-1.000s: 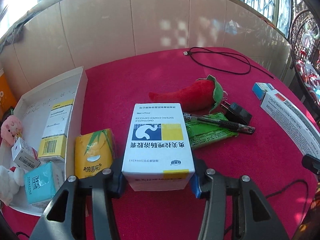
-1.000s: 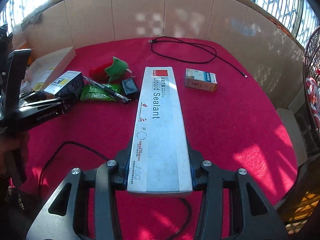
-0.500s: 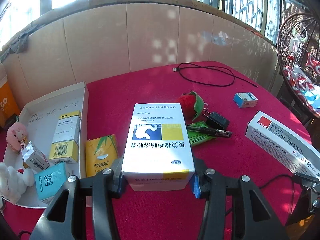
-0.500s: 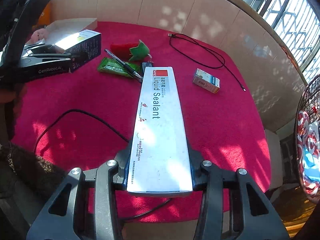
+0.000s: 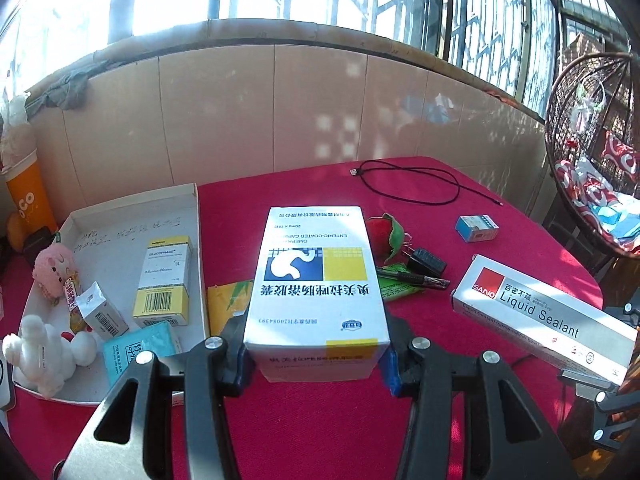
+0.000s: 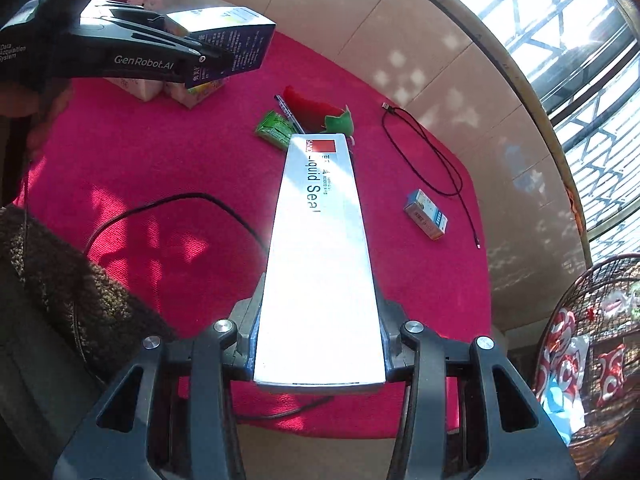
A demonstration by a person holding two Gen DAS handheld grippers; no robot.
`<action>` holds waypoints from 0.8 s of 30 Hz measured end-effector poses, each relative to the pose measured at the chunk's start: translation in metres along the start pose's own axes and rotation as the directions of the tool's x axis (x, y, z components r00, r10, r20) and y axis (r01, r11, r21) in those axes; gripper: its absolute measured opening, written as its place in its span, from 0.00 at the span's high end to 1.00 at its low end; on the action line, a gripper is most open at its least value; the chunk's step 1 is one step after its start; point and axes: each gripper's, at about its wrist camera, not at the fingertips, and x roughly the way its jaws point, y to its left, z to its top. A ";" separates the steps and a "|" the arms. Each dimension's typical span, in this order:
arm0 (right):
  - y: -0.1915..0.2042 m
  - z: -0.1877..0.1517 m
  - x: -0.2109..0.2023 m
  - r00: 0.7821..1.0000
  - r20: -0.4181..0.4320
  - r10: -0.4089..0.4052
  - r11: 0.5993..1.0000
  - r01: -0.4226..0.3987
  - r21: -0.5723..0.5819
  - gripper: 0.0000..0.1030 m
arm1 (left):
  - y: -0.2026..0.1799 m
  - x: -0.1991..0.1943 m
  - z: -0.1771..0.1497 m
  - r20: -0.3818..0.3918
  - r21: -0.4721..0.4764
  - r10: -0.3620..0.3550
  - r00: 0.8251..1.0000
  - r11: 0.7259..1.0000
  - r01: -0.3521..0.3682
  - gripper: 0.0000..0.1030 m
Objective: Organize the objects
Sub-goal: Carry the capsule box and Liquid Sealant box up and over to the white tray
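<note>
My left gripper is shut on a white medicine box with a blue and yellow label, held above the red table. My right gripper is shut on a long white Liquid Sealant box, also lifted; that box shows in the left wrist view at the right. The left gripper with its box shows in the right wrist view at the upper left. A white tray at the left holds a yellow-white box, a small box, a blue packet and plush toys.
On the table lie a yellow packet, a red plush pepper, a green packet, a pen, a black plug, a small blue box and a black cable. A wicker chair stands at the right.
Both grippers have risen with their boxes, so the table objects look smaller and farther. The right gripper has also tilted and swung to the left.
</note>
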 end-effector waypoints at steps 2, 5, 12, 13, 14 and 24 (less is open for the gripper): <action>0.003 0.004 -0.001 1.000 0.002 -0.005 1.000 0.005 -0.009 0.59 | 0.004 -0.004 -0.001 0.008 -0.010 -0.005 1.000 1.000 0.005 0.52; 0.007 0.011 -0.005 1.000 0.009 -0.012 1.000 0.012 -0.023 0.59 | 0.011 -0.012 -0.002 0.025 -0.024 -0.008 1.000 1.000 0.009 0.52; 0.025 0.039 -0.018 0.998 0.067 -0.020 0.996 0.025 -0.080 0.59 | 0.043 -0.030 -0.006 0.058 -0.081 0.019 0.998 0.997 -0.014 0.52; 0.029 0.044 -0.020 0.997 0.078 -0.020 0.996 0.027 -0.091 0.59 | 0.048 -0.033 -0.007 0.062 -0.091 0.028 0.998 0.996 -0.022 0.52; 0.032 0.050 -0.022 0.996 0.090 -0.020 0.994 0.029 -0.102 0.59 | 0.053 -0.035 -0.008 0.066 -0.099 0.037 0.997 0.995 -0.030 0.52; 0.062 0.104 -0.027 0.982 0.190 -0.016 0.977 0.056 -0.205 0.59 | 0.120 -0.058 -0.010 0.110 -0.207 0.147 0.983 0.971 -0.122 0.52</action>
